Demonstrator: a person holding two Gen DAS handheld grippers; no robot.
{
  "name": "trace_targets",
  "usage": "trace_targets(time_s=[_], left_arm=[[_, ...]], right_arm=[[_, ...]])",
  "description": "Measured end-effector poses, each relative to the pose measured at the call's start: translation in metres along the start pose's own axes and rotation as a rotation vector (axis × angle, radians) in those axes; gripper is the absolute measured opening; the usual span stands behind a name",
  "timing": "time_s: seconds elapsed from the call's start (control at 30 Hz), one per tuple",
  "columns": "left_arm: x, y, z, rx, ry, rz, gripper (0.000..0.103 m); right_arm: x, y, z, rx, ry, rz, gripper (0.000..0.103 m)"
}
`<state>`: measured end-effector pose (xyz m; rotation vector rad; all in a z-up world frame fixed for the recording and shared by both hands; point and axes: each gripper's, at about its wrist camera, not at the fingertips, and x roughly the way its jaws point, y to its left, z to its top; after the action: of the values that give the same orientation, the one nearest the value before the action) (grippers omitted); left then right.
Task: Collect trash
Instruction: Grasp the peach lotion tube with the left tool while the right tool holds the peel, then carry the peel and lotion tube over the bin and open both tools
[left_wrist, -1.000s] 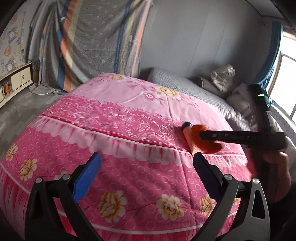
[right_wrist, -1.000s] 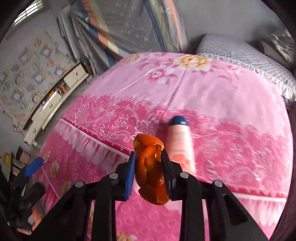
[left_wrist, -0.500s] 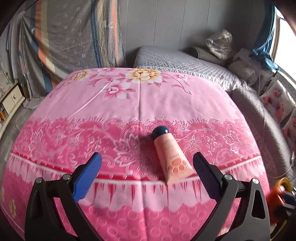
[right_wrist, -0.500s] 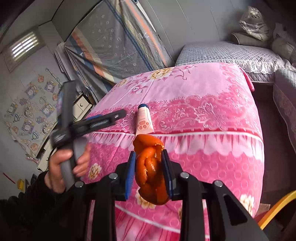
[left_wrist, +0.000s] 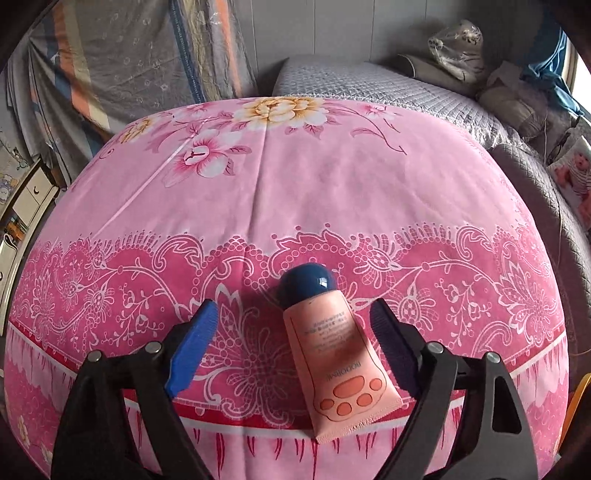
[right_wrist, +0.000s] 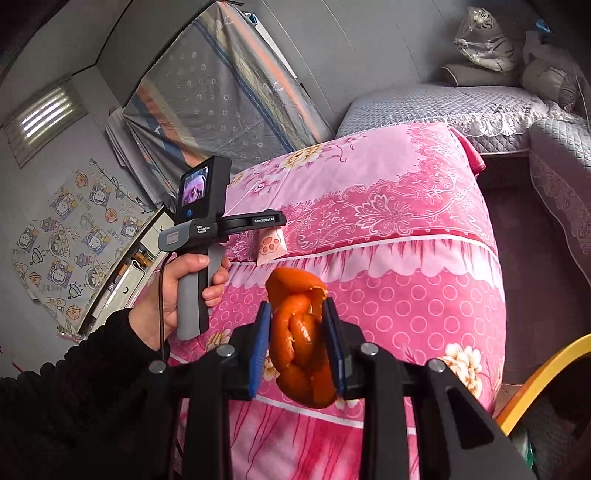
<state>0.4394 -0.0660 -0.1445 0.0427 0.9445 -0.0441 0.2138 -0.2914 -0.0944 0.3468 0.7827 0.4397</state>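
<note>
Left wrist view: left gripper (left_wrist: 291, 341), its jaws just narrowed yet clear of contact, straddles the pink tube (left_wrist: 338, 363) lying near the edge of the pink bedspread (left_wrist: 332, 177), blue cap pointing away. Right wrist view: right gripper (right_wrist: 297, 347) clamps curled orange peel (right_wrist: 301, 339) off the bed's side; beyond, a hand (right_wrist: 177, 291) grips the left device's handle.

Grey walls (right_wrist: 369, 44), pink floral bedspread (left_wrist: 295, 177), grey quilted bed (right_wrist: 443, 107).

Your black sleeve (right_wrist: 85, 373) ends at the left hand (right_wrist: 177, 291), and both grippers have black arms, silver screws and blue pads (left_wrist: 192, 350).
</note>
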Motion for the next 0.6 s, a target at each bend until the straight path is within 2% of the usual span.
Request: trace_targets(time_s=[0.13, 0.17, 0.2, 0.4, 0.47, 0.6], left_arm=[[0.011, 0.003, 0.002, -0.021, 0.020, -0.005, 0.063], [0.013, 0.003, 0.002, -0.023, 0.020, 0.003, 0.052], [0.013, 0.004, 0.002, -0.023, 0.012, 0.016, 0.046], [0.002, 0.010, 0.000, -0.035, -0.021, 0.021, 0.035], [-0.012, 0.013, -0.003, -0.038, -0.049, 0.009, 0.034], [-0.067, 0.014, -0.021, -0.012, -0.159, -0.020, 0.033]], right_arm=[[-0.005, -0.003, -0.003, 0.011, -0.007, -0.004, 0.027], [-0.006, -0.003, -0.003, 0.016, -0.009, -0.007, 0.027], [-0.006, -0.003, -0.003, 0.019, -0.009, -0.008, 0.027], [-0.013, 0.004, -0.006, 0.025, -0.015, 0.002, 0.027], [-0.015, 0.006, -0.006, 0.024, -0.015, 0.015, 0.027], [-0.021, 0.013, -0.011, 0.028, -0.014, 0.040, 0.027]])
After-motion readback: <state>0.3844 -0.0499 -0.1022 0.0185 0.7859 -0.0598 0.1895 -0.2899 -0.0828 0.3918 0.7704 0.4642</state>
